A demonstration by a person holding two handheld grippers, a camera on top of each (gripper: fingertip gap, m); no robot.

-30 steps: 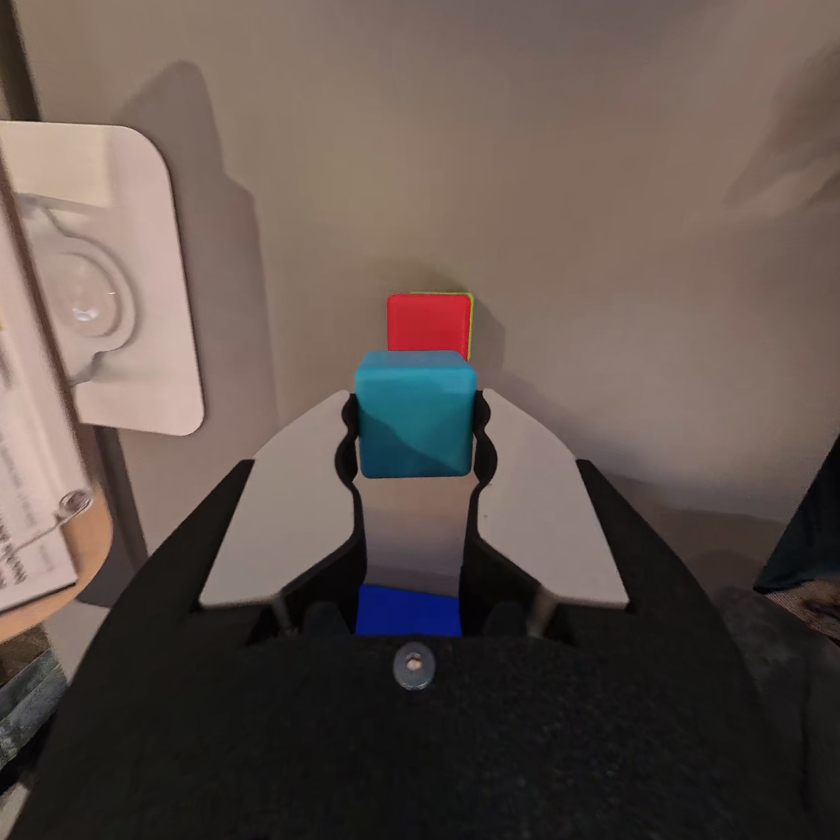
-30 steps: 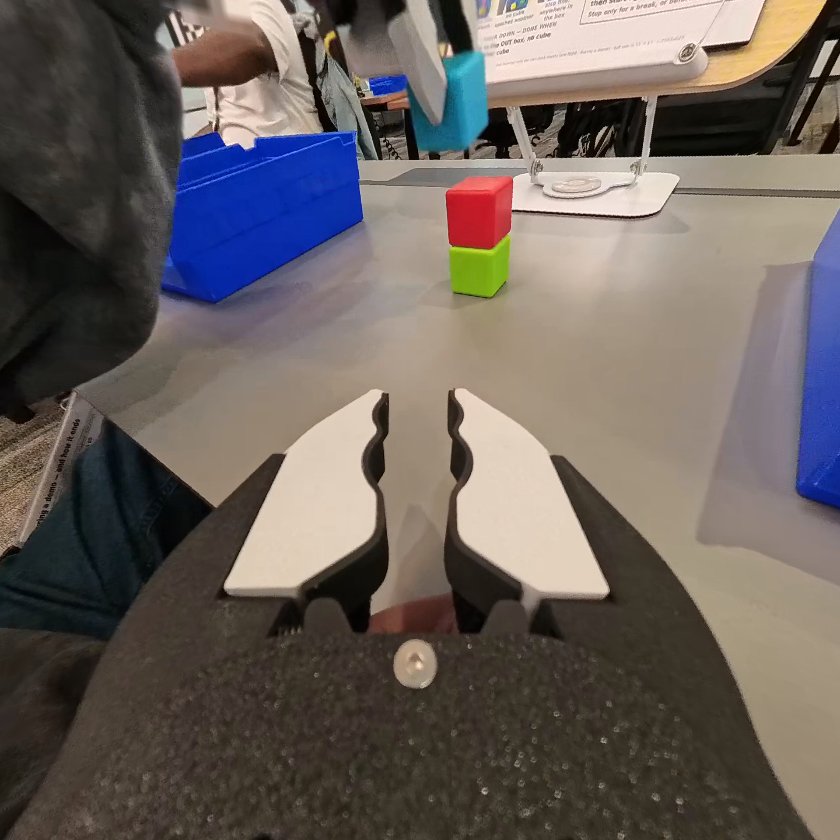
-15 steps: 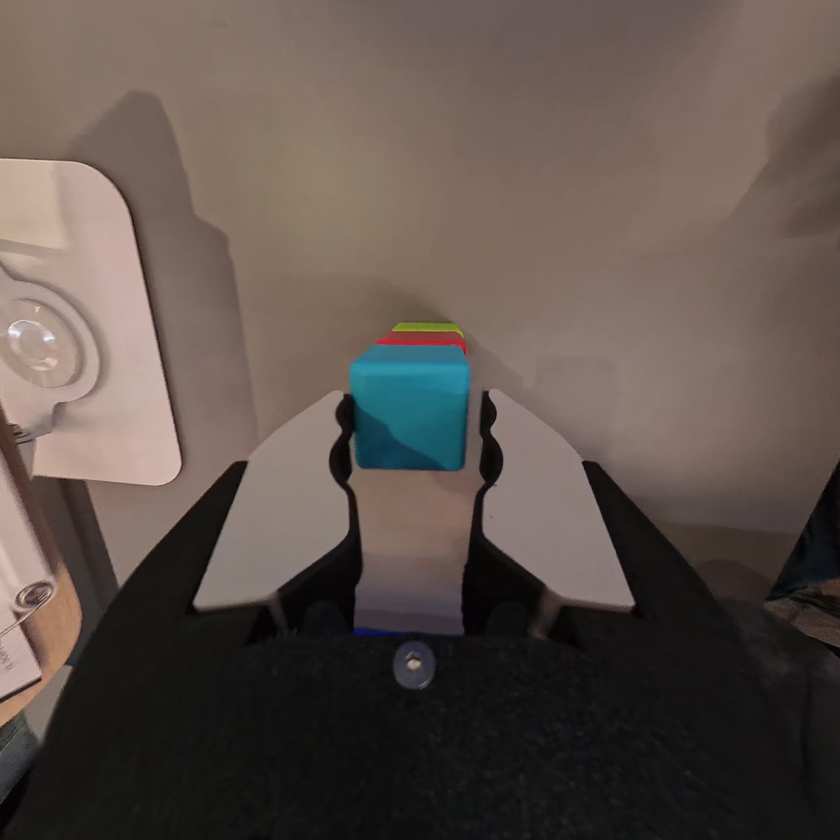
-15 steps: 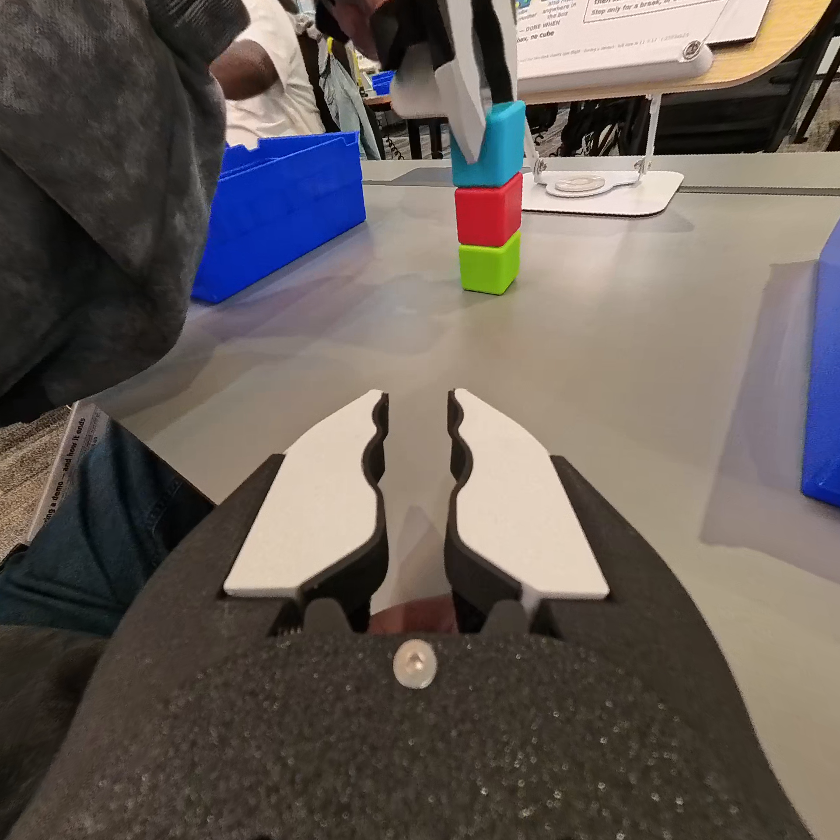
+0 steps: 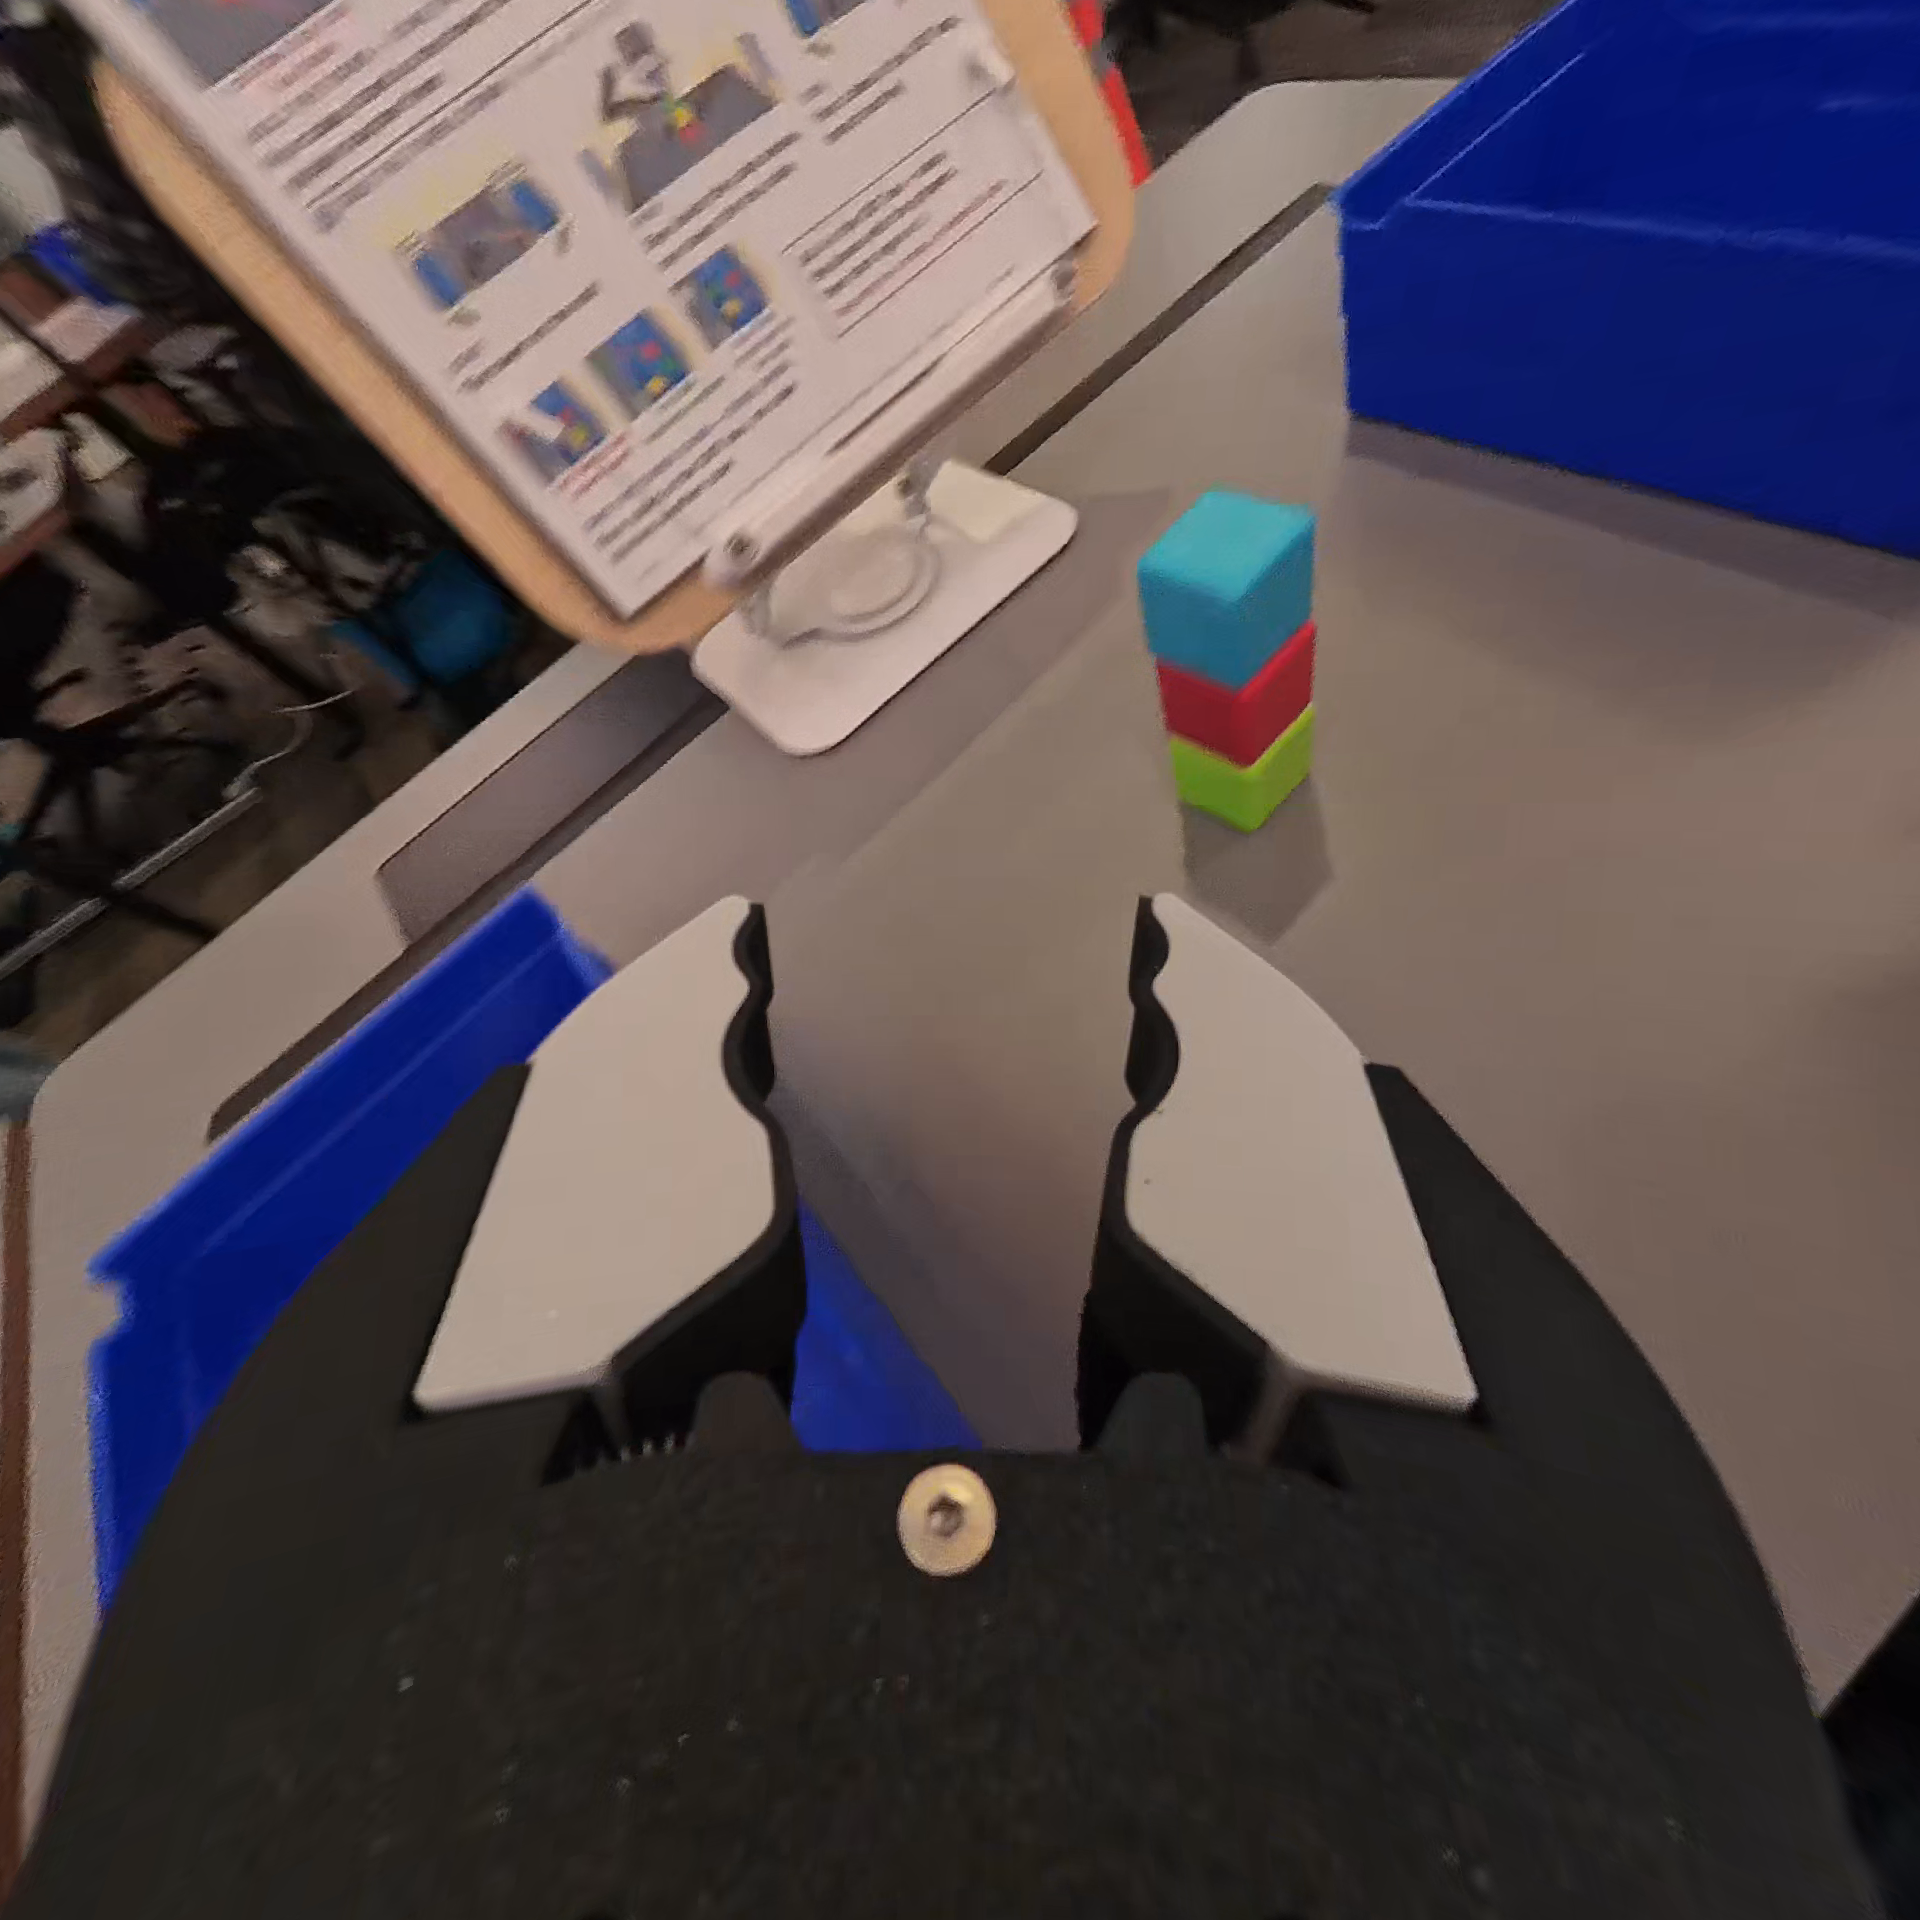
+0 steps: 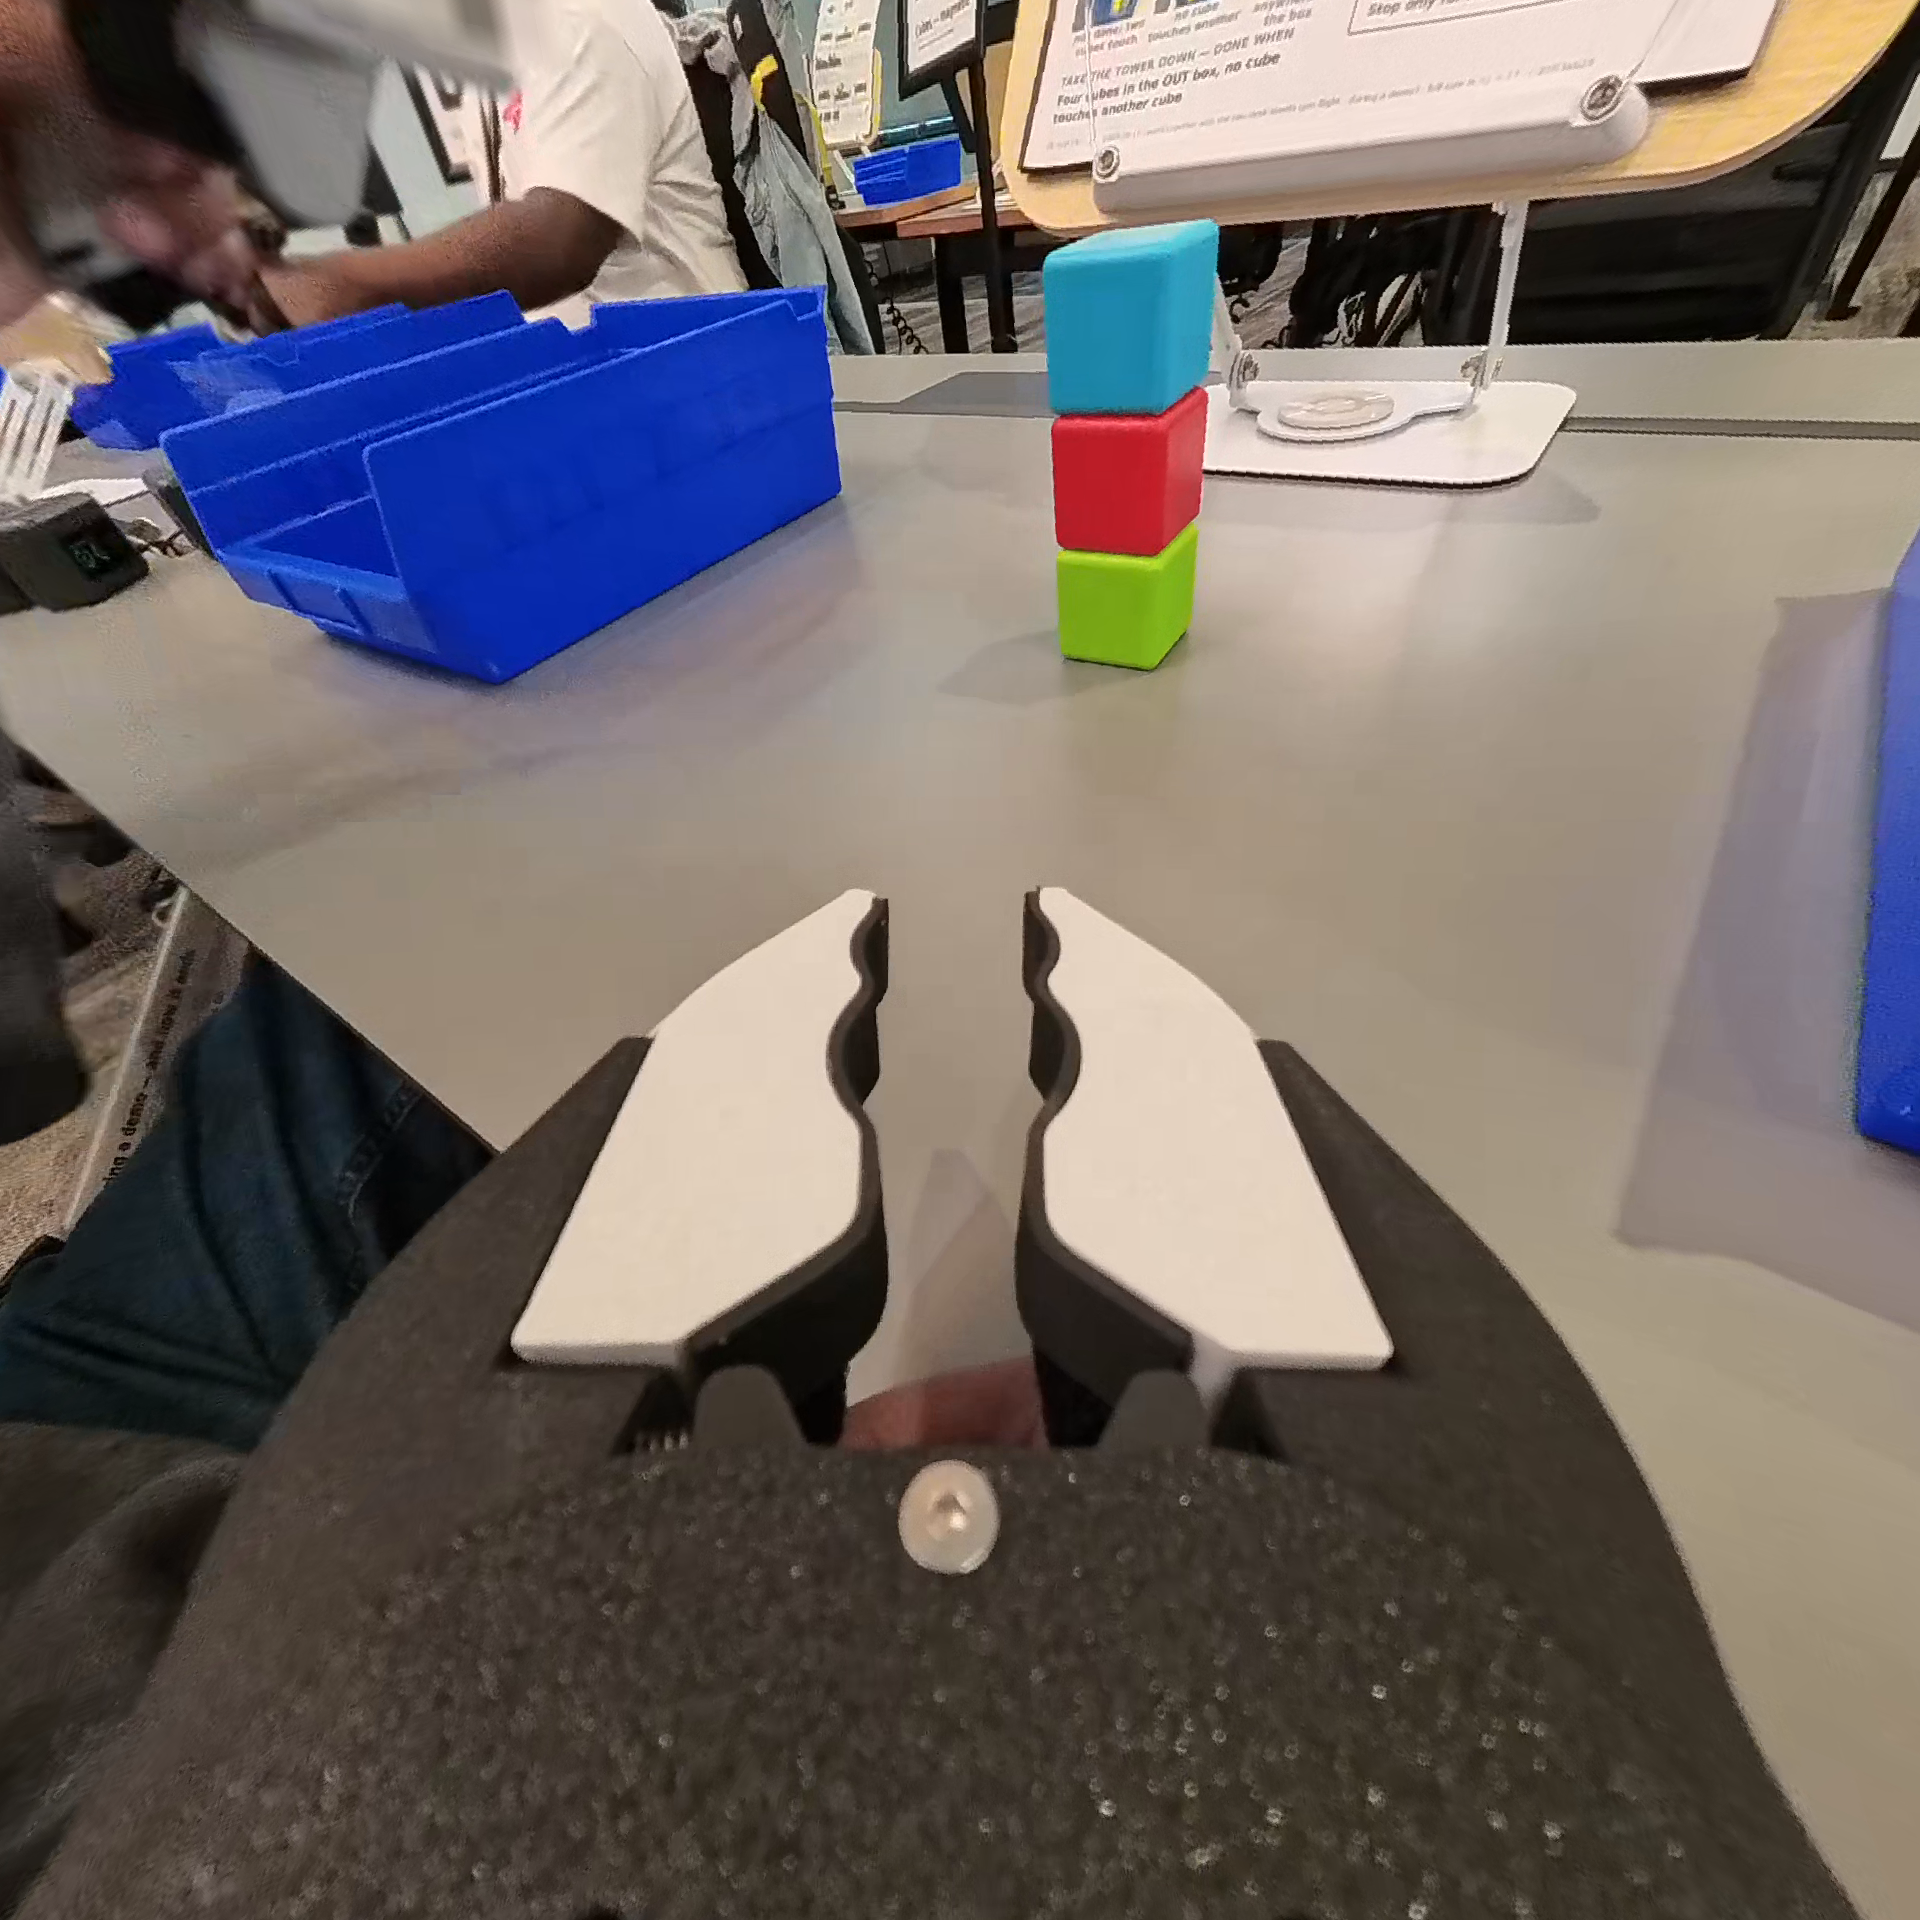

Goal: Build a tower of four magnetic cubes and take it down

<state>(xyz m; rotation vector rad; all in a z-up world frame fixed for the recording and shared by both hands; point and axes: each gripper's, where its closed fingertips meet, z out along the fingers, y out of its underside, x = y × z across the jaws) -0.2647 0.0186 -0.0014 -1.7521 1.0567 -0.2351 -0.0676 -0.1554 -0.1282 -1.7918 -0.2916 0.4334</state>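
Note:
A tower of three cubes stands on the grey table [image 6: 1351,831]: a teal cube [image 6: 1130,317] on a red cube [image 6: 1127,473] on a green cube [image 6: 1124,594]. It also shows in the left wrist view, teal cube [image 5: 1226,582], red cube [image 5: 1236,694], green cube [image 5: 1242,769]. My left gripper [image 5: 948,920] is open and empty, drawn back to the tower's left, above the edge of a blue bin [image 5: 312,1174]. My right gripper [image 6: 956,904] is open and empty, low over the table, well in front of the tower.
A blue bin [image 6: 520,468] stands at the left of the table, another blue bin [image 5: 1631,281] at the right, its wall at the right edge [image 6: 1891,883]. A sign on a white stand [image 6: 1392,426] is behind the tower. A person sits beyond the left bin.
My left gripper set the teal cube on the red cube, opened, let it go and pulled back up and to the left. My right gripper stayed still.

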